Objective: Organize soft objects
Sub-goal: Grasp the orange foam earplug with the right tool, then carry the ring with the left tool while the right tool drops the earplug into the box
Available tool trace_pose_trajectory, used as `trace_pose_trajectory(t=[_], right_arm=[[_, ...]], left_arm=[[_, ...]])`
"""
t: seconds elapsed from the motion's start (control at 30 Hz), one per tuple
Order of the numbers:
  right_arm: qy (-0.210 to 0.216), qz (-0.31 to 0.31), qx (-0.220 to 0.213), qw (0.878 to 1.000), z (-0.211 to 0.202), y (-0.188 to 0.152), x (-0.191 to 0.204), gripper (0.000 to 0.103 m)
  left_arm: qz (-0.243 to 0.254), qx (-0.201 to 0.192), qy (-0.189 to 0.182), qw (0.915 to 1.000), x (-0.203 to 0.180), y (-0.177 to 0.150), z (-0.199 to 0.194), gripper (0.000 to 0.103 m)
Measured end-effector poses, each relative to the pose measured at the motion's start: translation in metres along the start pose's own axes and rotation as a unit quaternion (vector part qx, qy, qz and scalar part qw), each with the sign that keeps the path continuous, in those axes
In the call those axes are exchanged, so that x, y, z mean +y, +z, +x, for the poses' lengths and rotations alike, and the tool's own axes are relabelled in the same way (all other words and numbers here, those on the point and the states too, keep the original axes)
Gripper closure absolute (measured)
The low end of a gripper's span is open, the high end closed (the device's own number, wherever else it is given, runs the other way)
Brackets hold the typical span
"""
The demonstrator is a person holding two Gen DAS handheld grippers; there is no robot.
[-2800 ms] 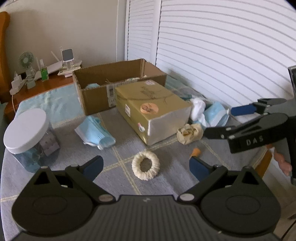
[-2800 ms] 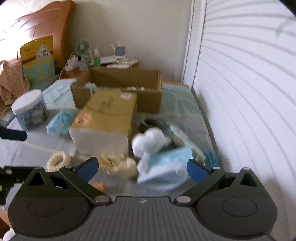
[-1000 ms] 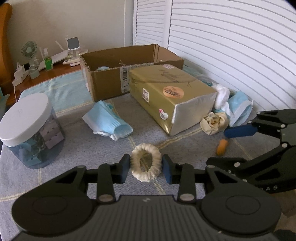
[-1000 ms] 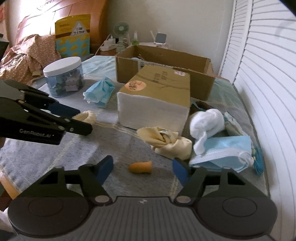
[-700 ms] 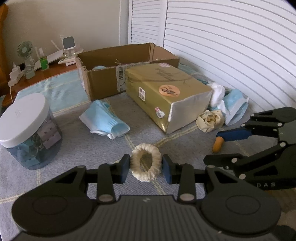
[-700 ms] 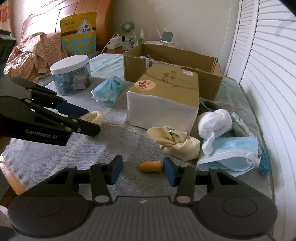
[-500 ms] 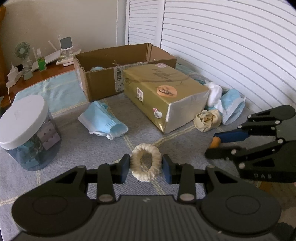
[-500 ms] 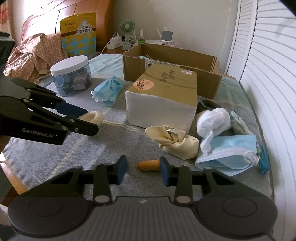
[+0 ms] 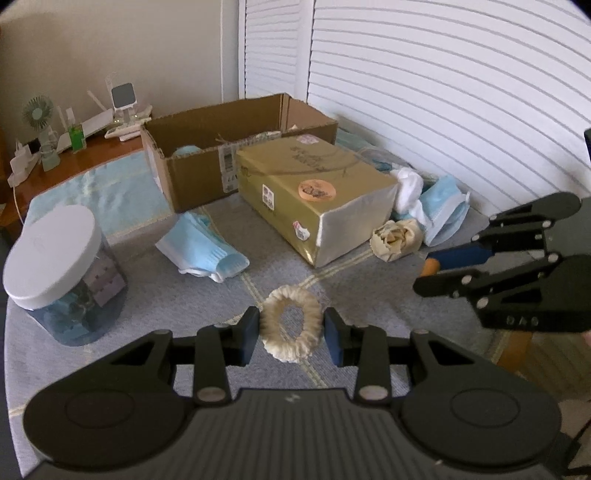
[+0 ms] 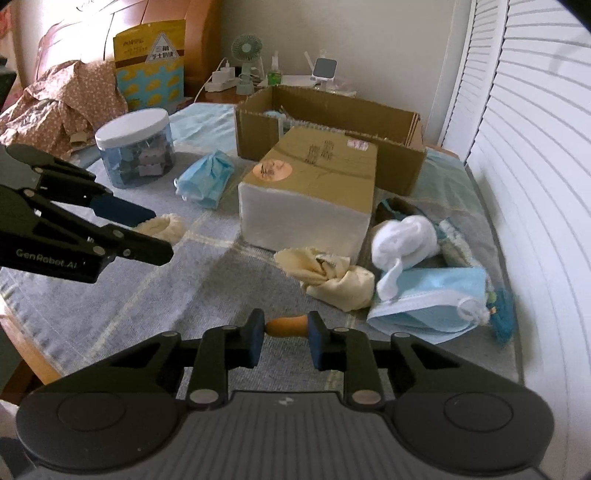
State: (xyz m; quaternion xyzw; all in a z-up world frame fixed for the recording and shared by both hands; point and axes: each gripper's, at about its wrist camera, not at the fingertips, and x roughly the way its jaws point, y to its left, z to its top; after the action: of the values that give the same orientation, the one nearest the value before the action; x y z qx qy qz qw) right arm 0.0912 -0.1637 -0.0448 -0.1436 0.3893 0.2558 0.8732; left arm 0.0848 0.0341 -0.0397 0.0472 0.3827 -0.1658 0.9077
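We clamp scrunchie (image 9: 291,328) in left gripper (image 9: 291,332), earplug (image 10: 287,326) in right gripper (image 10: 284,338); both likely bound for box (image 9: 192,184).

Looks like someone's bedroom at home: carved brown wooden headboard (image 10: 55,22), blue-grey checked bedspread (image 10: 184,295), white louvered closet doors (image 9: 443,92), small green desk fan (image 10: 246,46) on a nightstand.

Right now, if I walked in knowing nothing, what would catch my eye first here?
Probably the two black grippers low in front: the left gripper pinches a cream scrunchie on the grey cloth, and the right gripper is shut on a small orange earplug. Behind them sits a big gold box, with an open cardboard box beyond it.
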Motion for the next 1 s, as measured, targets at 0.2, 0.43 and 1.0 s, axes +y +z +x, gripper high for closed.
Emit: trace_pose_trajectory(t=[0.2, 0.43, 1.0], right_arm=[[-0.004, 0.001, -0.029, 1.0, -0.021, 0.024, -0.012, 0.074], [-0.016, -0.015, -0.068, 0.997, -0.025, 0.066, -0.023, 0.074], [0.0, -0.053, -0.084, 0.995, 0.057, 0.188, -0.037, 0.074]], left_arm=[[-0.001, -0.013, 0.0, 0.9999, 0.003, 0.005, -0.013, 0.067], [-0.003, -0.025, 0.007, 0.9997, 0.012, 0.012, -0.022, 0.067], [-0.019, -0.029, 0.024, 0.9991, 0.037, 0.019, -0.019, 0.067]])
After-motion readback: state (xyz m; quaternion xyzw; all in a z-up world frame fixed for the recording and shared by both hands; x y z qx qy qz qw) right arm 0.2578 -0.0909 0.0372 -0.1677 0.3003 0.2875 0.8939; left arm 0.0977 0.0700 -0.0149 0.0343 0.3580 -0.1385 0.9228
